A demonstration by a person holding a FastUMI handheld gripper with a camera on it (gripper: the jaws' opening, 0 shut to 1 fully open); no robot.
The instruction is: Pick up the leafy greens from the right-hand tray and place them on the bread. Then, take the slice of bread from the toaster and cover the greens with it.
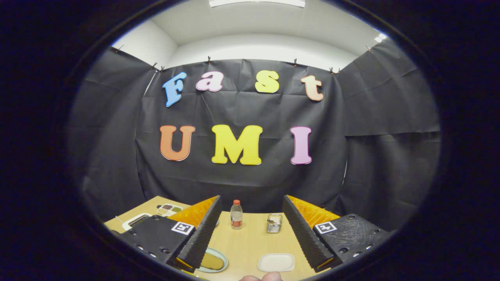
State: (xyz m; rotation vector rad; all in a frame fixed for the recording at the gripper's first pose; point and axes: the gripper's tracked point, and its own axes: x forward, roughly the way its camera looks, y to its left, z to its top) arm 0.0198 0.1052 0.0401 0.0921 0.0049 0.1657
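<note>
Gripper [252,234] fingers apart, one bottle [236,214], one toaster [274,223], possibly two trays.

A bench [250,242] stands before the booth's cloth wall. The gripper [254,253] hovers above its near edge, fingers spread wide apart, holding nothing. Between the fingers, near the front edge, a plate [216,262] with bread [212,261] lies on the left and a small tray [276,262] on the right. Beyond them, toward the back edge, stand a bottle [236,214] and, to its right, a toaster [274,223]. At the far left corner lie a divided tray [168,209] and another tray [134,220] nearer.
</note>
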